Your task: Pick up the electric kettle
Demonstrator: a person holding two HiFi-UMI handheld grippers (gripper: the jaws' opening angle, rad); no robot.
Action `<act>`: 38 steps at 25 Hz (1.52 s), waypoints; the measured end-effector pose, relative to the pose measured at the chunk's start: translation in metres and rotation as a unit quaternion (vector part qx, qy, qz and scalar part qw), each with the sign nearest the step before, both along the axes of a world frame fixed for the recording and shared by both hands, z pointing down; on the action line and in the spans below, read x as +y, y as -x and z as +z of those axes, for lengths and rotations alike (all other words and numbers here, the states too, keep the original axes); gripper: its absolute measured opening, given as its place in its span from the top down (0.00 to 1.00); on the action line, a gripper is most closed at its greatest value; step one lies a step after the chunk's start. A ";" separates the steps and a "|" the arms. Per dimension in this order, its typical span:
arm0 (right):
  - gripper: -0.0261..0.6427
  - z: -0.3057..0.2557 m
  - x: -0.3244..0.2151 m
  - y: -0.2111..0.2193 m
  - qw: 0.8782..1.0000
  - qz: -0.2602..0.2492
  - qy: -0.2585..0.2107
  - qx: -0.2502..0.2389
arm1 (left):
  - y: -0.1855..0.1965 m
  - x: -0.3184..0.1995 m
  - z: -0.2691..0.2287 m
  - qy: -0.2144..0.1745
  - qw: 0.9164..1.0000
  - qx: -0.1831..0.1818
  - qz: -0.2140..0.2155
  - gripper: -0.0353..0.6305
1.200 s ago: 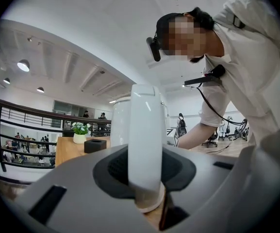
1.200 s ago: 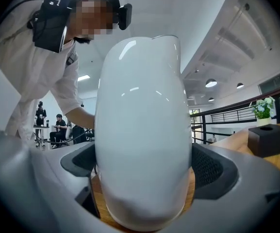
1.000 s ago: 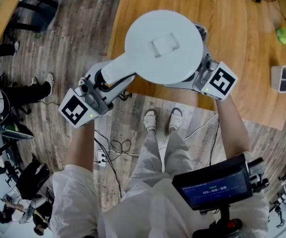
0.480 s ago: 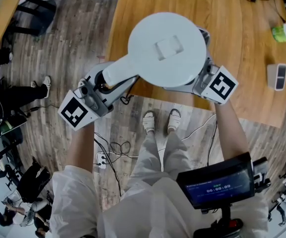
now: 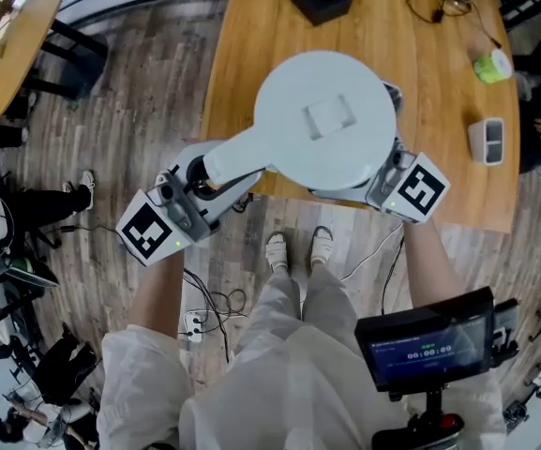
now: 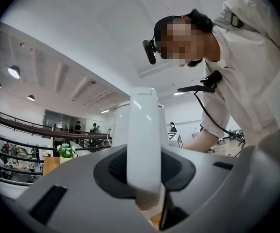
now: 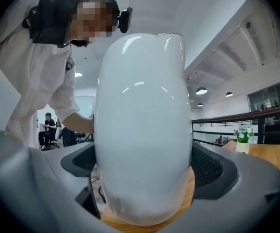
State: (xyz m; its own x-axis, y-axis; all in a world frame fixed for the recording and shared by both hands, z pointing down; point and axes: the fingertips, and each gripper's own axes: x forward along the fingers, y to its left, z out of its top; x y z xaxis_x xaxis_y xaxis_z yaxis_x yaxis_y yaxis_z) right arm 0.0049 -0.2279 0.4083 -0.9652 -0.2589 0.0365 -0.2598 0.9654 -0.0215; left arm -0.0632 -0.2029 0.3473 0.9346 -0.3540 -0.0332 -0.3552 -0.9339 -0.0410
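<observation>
My left gripper [image 6: 144, 176] is clamped on the handle [image 5: 235, 155] of the electric kettle [image 5: 324, 115]. My right gripper [image 7: 142, 178] has its jaws spread wide around the round body on the far side. The handle-to-body axis runs diagonally between the two, so both are equally near. My forearms reach forward, jaws facing inward. The kettle is over the tabletop's [image 5: 251, 26] near edge, by the near-left corner. I judge the lift needs both hands rising evenly.
</observation>
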 end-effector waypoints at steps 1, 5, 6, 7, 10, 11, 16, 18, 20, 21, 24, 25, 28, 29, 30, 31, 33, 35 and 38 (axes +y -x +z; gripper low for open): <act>0.10 -0.008 0.005 -0.003 1.000 0.002 0.001 0.000 | -0.003 0.005 -0.009 0.000 1.000 0.002 0.002 0.80; 0.10 -0.040 0.025 -0.015 1.000 0.011 -0.004 0.006 | -0.014 0.022 -0.042 -0.005 1.000 -0.001 0.010 0.80; 0.10 -0.049 0.028 -0.017 1.000 0.015 -0.005 0.005 | -0.017 0.027 -0.051 -0.008 1.000 -0.001 0.012 0.80; 0.10 -0.058 0.033 -0.020 1.000 0.017 -0.007 0.005 | -0.021 0.032 -0.060 -0.012 1.000 -0.001 0.014 0.80; 0.10 -0.076 0.054 -0.031 1.000 0.020 -0.012 0.012 | -0.030 0.052 -0.079 -0.014 1.000 0.001 0.020 0.80; 0.10 -0.080 0.060 -0.035 1.000 0.020 -0.014 0.017 | -0.033 0.057 -0.083 -0.013 1.000 0.001 0.021 0.80; 0.10 -0.099 0.078 -0.054 0.999 0.025 -0.022 0.030 | -0.049 0.073 -0.104 -0.020 0.999 0.010 0.031 0.80; 0.10 -0.105 0.088 -0.059 0.999 0.029 -0.020 0.032 | -0.055 0.082 -0.111 -0.020 0.999 0.016 0.033 0.80; 0.10 -0.110 0.098 -0.062 0.999 0.031 -0.017 0.032 | -0.058 0.091 -0.116 -0.016 0.999 0.023 0.033 0.80; 0.10 -0.113 0.102 -0.064 0.999 0.032 -0.016 0.032 | -0.059 0.094 -0.119 -0.016 0.999 0.029 0.033 0.80; 0.10 -0.121 0.110 -0.067 0.999 0.033 -0.018 0.030 | -0.061 0.101 -0.130 -0.022 0.998 0.047 0.031 0.80; 0.10 -0.122 0.112 -0.068 0.999 0.033 -0.020 0.031 | -0.063 0.103 -0.131 -0.023 0.998 0.048 0.032 0.80; 0.10 -0.124 0.114 -0.071 0.999 0.034 -0.024 0.031 | -0.066 0.106 -0.132 -0.027 0.998 0.047 0.032 0.80; 0.10 -0.125 0.114 -0.071 0.999 0.035 -0.024 0.028 | -0.066 0.106 -0.132 -0.028 0.998 0.045 0.032 0.80; 0.10 -0.127 0.114 -0.071 0.999 0.036 -0.025 0.026 | -0.066 0.107 -0.133 -0.029 0.998 0.044 0.032 0.80; 0.10 -0.128 0.115 -0.071 0.999 0.036 -0.025 0.026 | -0.066 0.107 -0.135 -0.030 0.998 0.044 0.033 0.80; 0.10 -0.129 0.116 -0.071 0.999 0.035 -0.024 0.027 | -0.066 0.107 -0.137 -0.029 0.998 0.047 0.033 0.80; 0.10 -0.131 0.115 -0.072 0.999 0.036 -0.021 0.023 | -0.067 0.107 -0.138 -0.026 0.998 0.050 0.033 0.80; 0.10 -0.130 0.115 -0.072 0.999 0.034 -0.022 0.026 | -0.067 0.106 -0.138 -0.026 0.998 0.052 0.034 0.80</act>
